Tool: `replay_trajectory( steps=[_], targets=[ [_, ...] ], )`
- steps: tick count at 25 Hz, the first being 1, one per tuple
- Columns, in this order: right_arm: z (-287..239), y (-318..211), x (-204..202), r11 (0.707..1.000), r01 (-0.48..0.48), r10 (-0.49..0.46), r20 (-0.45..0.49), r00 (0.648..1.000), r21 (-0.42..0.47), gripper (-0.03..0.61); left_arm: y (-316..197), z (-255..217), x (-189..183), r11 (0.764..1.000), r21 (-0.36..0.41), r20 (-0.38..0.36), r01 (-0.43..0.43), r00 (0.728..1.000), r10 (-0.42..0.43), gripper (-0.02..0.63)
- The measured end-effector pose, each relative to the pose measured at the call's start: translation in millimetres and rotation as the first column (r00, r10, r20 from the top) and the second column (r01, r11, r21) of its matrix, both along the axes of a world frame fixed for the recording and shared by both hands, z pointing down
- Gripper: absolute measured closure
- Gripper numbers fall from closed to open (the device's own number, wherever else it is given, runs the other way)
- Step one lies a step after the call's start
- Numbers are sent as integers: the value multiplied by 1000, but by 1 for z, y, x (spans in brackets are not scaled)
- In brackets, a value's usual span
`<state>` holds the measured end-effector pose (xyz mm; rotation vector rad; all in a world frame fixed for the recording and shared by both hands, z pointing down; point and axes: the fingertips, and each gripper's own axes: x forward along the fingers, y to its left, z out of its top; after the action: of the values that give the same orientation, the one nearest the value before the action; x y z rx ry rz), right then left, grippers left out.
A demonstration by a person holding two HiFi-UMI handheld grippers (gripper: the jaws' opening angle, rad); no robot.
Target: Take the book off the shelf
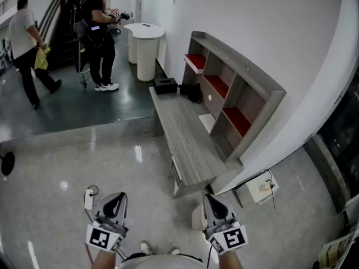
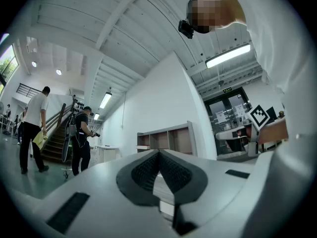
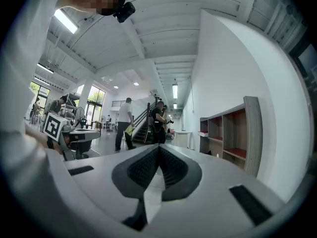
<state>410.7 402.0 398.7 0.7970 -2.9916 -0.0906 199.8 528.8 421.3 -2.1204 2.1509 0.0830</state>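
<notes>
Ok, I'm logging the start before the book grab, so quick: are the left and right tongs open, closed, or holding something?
Left tongs: closed, nothing between them.
Right tongs: closed, nothing between them.

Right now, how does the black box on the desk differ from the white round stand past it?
The black box is dark, low and square-edged; the white stand is pale, tall and round. The box sits on the desk's far end; the stand is on the floor beyond it. Both are close to the wall.
</notes>
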Motion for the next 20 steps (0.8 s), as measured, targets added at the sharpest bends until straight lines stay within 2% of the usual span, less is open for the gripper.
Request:
replay_trajectory(
  steps=[3,6,8,12,20],
  targets=[
    [1,3,-10,1000,12,-12,14,1000,-12,558,4,6,-9,1000,-8,-12,4,1000,-4,597],
    [8,11,-26,991,94,-88,61,994,-96,558,8,12,-18,1000,-12,-21,5,1000,-5,597],
    [11,17,-39,984,130,-124,60,991,-121,557,9,14,-26,1000,-13,-27,3,1000,-3,597],
    [14,21,-62,987,119,-116,38,993,-108,557,12,16,-47,1000,-4,-35,-1,999,0,597],
    [20,34,-104,982,114,-107,55,993,-147,557,21,15,-87,1000,19,-72,-15,997,16,597]
  ],
)
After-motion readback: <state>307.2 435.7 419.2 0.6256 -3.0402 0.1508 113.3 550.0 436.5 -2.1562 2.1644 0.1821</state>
